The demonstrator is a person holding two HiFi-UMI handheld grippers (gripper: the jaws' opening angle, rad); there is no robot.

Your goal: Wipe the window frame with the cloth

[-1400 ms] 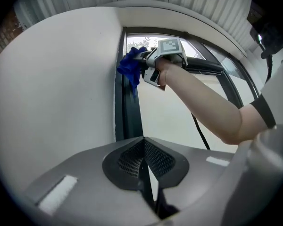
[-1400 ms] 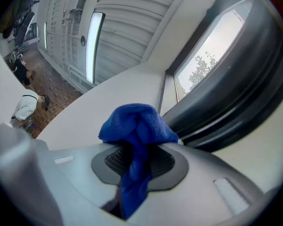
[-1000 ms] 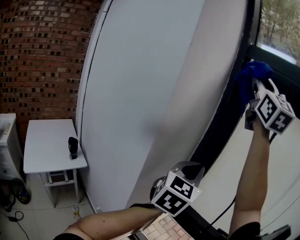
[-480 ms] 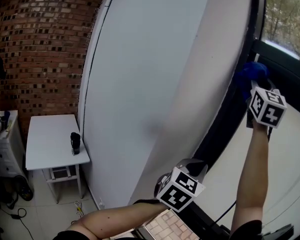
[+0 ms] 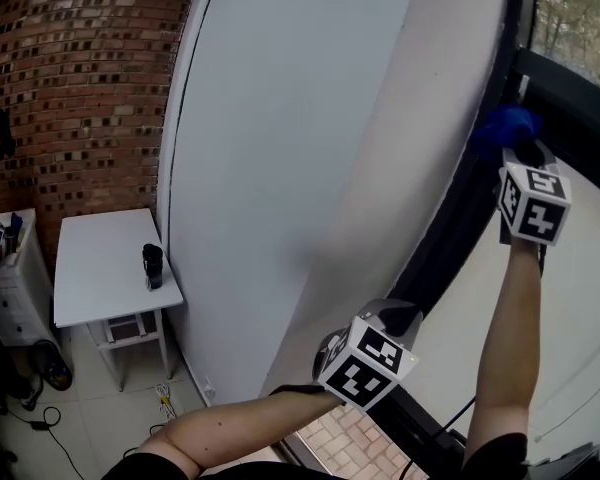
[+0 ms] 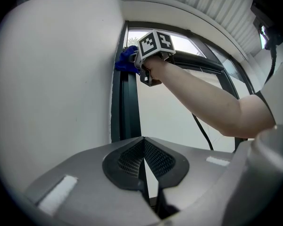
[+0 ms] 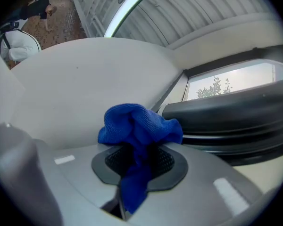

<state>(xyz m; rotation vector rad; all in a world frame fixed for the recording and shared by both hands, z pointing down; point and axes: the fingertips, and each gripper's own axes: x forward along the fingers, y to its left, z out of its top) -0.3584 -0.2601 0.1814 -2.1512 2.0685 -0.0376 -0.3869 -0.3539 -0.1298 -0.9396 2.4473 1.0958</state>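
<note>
A bunched blue cloth (image 5: pixel 507 128) (image 7: pixel 137 126) (image 6: pixel 127 60) is clamped in my right gripper (image 5: pixel 525 163) (image 7: pixel 139 157), which is raised high. The cloth presses on the dark window frame (image 5: pixel 458 230) (image 6: pixel 125 112) (image 7: pixel 226 117) beside the white wall. My left gripper (image 5: pixel 380 328) (image 6: pixel 142 158) hangs lower, near the frame's bottom part; its jaws meet with nothing between them. In the left gripper view the raised right forearm (image 6: pixel 203 98) crosses the window.
A white wall panel (image 5: pixel 300 138) fills the middle. At lower left a small white table (image 5: pixel 100 273) carries a dark bottle (image 5: pixel 153 266), in front of a brick wall (image 5: pixel 70 88). A black cable (image 6: pixel 203 131) hangs by the window. Trees (image 7: pixel 212 88) show outside.
The right gripper with the cloth has slid a little up along the frame. The left gripper has risen slightly. My view has shifted.
</note>
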